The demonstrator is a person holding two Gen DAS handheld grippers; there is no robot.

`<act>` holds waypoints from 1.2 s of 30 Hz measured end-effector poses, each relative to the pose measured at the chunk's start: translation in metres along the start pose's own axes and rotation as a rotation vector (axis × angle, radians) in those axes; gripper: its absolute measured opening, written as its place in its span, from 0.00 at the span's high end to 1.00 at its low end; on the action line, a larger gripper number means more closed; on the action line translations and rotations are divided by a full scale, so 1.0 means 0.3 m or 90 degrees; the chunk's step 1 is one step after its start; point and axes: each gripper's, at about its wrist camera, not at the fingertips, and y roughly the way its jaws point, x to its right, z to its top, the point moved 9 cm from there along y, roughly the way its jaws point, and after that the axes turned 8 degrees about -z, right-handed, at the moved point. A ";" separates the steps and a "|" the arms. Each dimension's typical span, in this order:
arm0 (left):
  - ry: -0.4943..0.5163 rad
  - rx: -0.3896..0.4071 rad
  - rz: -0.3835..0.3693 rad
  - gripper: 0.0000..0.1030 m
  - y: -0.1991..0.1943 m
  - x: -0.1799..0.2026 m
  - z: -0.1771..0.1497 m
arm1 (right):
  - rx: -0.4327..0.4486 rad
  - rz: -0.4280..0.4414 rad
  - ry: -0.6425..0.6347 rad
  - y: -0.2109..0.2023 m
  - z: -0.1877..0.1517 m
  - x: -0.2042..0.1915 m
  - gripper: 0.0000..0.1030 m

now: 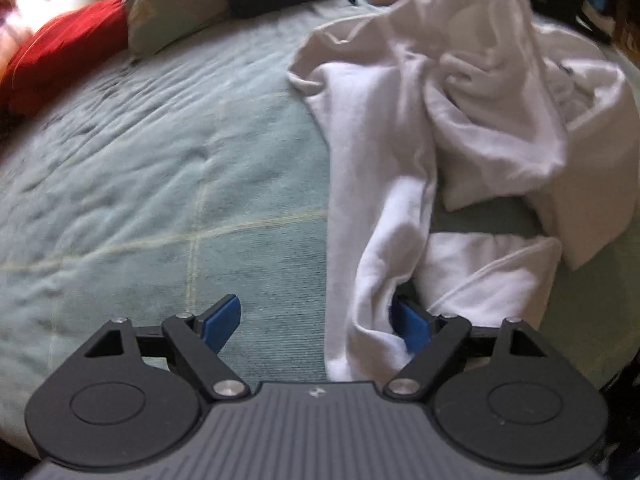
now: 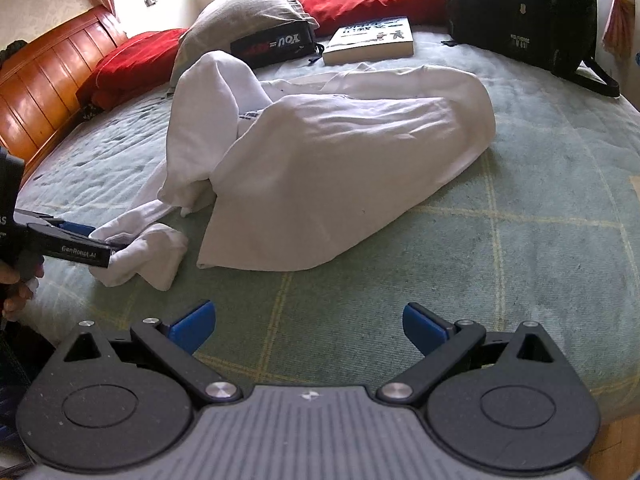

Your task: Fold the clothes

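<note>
A white long-sleeved garment (image 1: 460, 120) lies crumpled on the green checked bedspread (image 1: 160, 180). One sleeve (image 1: 372, 260) runs down toward my left gripper (image 1: 318, 322), whose jaws stand wide open. The sleeve end lies between them against the right blue pad (image 1: 412, 326), and the left pad is clear of it. The right wrist view shows the garment (image 2: 340, 160) heaped mid-bed, with the left gripper (image 2: 100, 240) at the cuff (image 2: 148, 252). My right gripper (image 2: 308, 326) hangs open over bare bedspread (image 2: 480, 260), short of the garment's near hem, with nothing between its fingers.
At the head of the bed are red pillows (image 2: 132, 60), a grey pillow (image 2: 244, 12), a black pouch (image 2: 276, 46) and a book (image 2: 370, 40). A black backpack (image 2: 520, 12) stands far right. A wooden headboard (image 2: 44, 76) is at left. A hand (image 2: 16, 292) holds the left gripper.
</note>
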 end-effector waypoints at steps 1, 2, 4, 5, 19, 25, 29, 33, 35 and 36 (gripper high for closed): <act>0.008 0.006 0.027 0.16 -0.001 -0.012 0.004 | 0.001 -0.001 0.000 -0.001 0.000 0.002 0.01; 0.016 0.013 0.054 0.16 -0.003 -0.024 0.007 | 0.001 -0.001 0.001 -0.002 0.000 0.004 0.01; 0.023 0.027 0.106 0.16 -0.011 -0.051 0.017 | 0.003 -0.003 0.001 -0.005 0.001 0.008 0.01; 0.017 0.035 0.128 0.16 -0.019 -0.068 0.023 | 0.004 -0.004 0.002 -0.005 0.002 0.010 0.01; 0.010 0.036 0.154 0.16 -0.016 -0.133 0.021 | 0.006 0.010 -0.003 -0.010 0.004 -0.013 0.01; -0.002 0.055 0.224 0.16 -0.014 -0.270 0.057 | 0.003 0.006 -0.006 -0.002 0.002 -0.018 0.01; -0.023 0.060 0.258 0.16 -0.005 -0.380 0.088 | 0.000 -0.001 -0.005 0.004 0.004 -0.015 0.01; -0.051 0.065 0.283 0.16 -0.005 -0.489 0.113 | -0.007 -0.010 -0.005 0.019 0.006 -0.010 0.01; -0.064 0.066 0.288 0.16 -0.007 -0.538 0.125 | -0.011 -0.015 -0.005 0.027 0.007 -0.007 0.01; -0.071 0.066 0.292 0.16 -0.009 -0.562 0.130 | -0.012 -0.018 -0.004 0.031 0.008 -0.005 0.01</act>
